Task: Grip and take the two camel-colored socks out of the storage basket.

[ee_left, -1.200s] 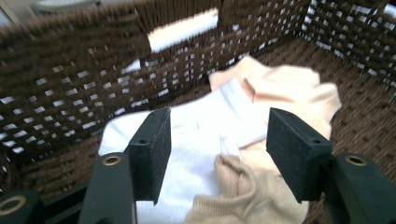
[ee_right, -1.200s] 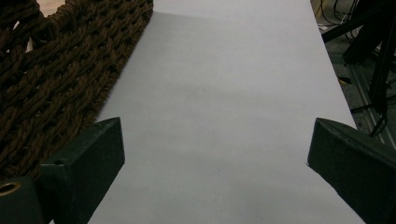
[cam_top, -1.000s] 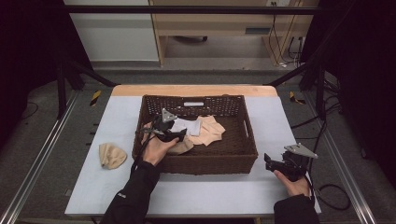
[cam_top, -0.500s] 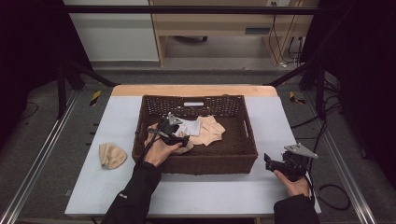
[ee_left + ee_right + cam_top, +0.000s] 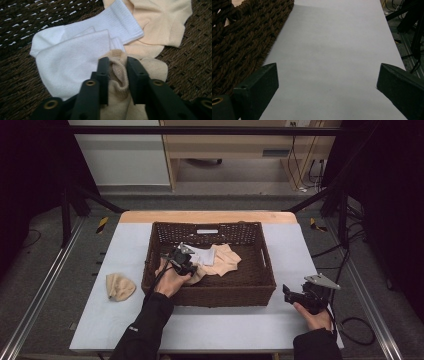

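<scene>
Left gripper (image 5: 117, 65), jaws clamped on tan sock (image 5: 120, 82) in wicker basket (image 5: 210, 295); right gripper (image 5: 327, 82) wide apart, idle; next, probably: lift clear.

Pale table (image 5: 230, 325) with brown wicker basket (image 5: 210, 295), beige sock (image 5: 120, 286) to its left

The left gripper (image 5: 117, 68) sits low in the middle of the left gripper view, its jaws pinched nearly together on a tan sock (image 5: 120, 82). The right gripper (image 5: 300, 295) is at the lower right of the high view, held in a hand (image 5: 315, 317), jaws wide apart.
</scene>
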`<action>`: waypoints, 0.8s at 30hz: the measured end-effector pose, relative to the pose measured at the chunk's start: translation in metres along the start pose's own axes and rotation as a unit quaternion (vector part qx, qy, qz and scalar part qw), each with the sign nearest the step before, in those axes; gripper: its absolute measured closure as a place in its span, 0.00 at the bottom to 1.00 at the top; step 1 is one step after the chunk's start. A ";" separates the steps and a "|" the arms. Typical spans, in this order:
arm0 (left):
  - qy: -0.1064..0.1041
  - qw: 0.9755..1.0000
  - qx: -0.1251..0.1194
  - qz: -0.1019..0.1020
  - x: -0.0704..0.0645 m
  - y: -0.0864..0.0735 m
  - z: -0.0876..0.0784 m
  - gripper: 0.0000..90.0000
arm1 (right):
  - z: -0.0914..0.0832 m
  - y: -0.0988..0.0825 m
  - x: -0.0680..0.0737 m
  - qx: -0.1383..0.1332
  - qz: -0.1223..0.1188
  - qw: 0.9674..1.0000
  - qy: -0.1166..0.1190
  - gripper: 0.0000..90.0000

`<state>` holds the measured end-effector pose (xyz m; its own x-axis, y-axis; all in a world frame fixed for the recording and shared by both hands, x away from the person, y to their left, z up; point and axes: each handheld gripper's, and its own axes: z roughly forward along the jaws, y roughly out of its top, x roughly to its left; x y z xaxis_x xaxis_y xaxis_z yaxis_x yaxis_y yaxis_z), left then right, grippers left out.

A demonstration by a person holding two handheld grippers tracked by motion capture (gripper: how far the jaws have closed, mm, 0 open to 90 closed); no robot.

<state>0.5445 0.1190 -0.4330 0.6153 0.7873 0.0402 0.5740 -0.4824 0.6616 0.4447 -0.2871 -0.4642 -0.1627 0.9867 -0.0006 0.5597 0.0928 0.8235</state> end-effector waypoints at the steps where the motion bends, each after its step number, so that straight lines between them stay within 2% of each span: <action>1: 0.000 1.000 -0.002 0.001 0.001 0.000 -0.001 0.84 | 0.000 0.000 0.000 0.000 0.000 1.000 0.000 0.05; 3: 0.004 1.000 -0.009 0.001 0.001 0.000 -0.003 0.89 | 0.000 0.000 0.000 -0.001 -0.001 1.000 -0.001 0.05; 6: 0.007 0.999 -0.035 -0.001 0.003 -0.001 -0.009 0.92 | 0.000 0.000 -0.001 -0.001 0.001 1.000 -0.001 0.05; 9: 0.003 0.997 -0.080 -0.019 0.006 -0.002 -0.015 0.93 | 0.000 0.000 -0.001 -0.001 0.002 1.000 -0.002 0.05; 12: 0.002 0.994 -0.107 -0.030 0.008 -0.002 -0.020 0.94 | 0.000 0.000 0.000 -0.001 0.001 1.000 -0.002 0.05; 14: -0.006 0.991 -0.128 -0.039 0.009 -0.002 -0.023 0.94 | 0.000 0.000 -0.001 -0.001 0.000 1.000 -0.004 0.05; 18: -0.013 0.984 -0.172 -0.053 0.010 -0.001 -0.030 0.94 | 0.000 0.000 -0.001 -0.002 0.000 1.000 -0.005 0.05; 19: -0.014 0.981 -0.183 -0.055 0.011 -0.001 -0.032 0.94 | 0.000 0.000 -0.001 -0.001 0.000 1.000 -0.005 0.05; 20: -0.018 0.978 -0.198 -0.060 0.011 0.000 -0.034 0.94 | 0.000 0.000 -0.001 -0.001 0.000 1.000 -0.005 0.05; 24: -0.020 0.973 -0.222 -0.062 0.011 0.002 -0.038 0.94 | 0.000 0.001 -0.001 -0.002 0.001 1.000 -0.005 0.05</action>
<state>0.5321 0.1412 -0.4026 0.5807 0.8098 -0.0840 0.3615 -0.1640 0.9178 0.4452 -0.2883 -0.4638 -0.1530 0.9882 -0.0055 0.5573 0.0908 0.8253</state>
